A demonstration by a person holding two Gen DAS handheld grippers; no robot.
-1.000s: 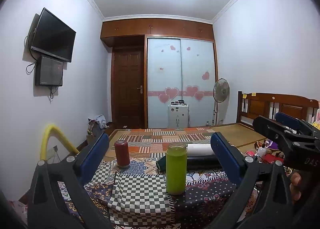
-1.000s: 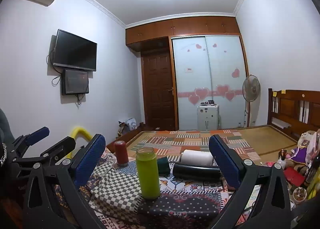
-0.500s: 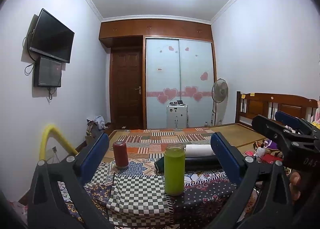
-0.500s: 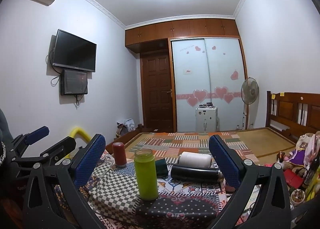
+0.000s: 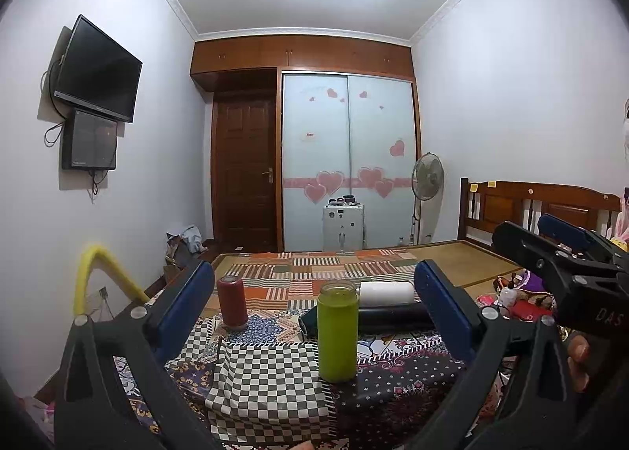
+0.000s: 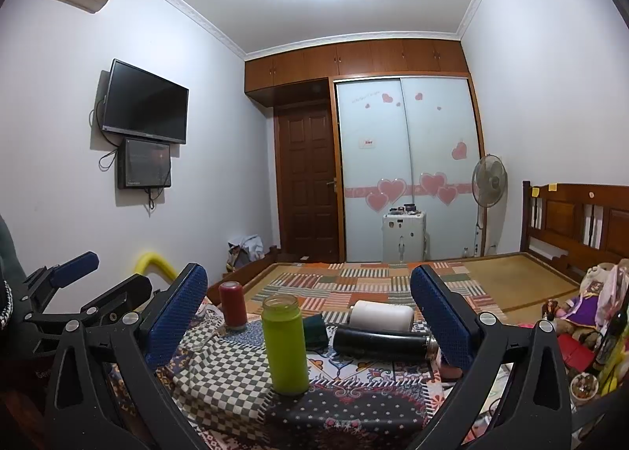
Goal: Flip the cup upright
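At lower centre of both wrist views, I read each claw as spread wide and gripping nothing: left gripper (image 5: 314, 316), right gripper (image 6: 308, 310). Between the pads, at centre frame, the green cup (image 5: 337, 330) stands upright, mouth up, on the patterned cloth (image 5: 271, 383). Just behind it, right of centre, a black bottle (image 6: 379, 340) lies on its side, with a white cup (image 6: 382, 315) lying on its side beyond. Left of centre, the red cup (image 5: 232, 302) stands upright, well apart from the green one.
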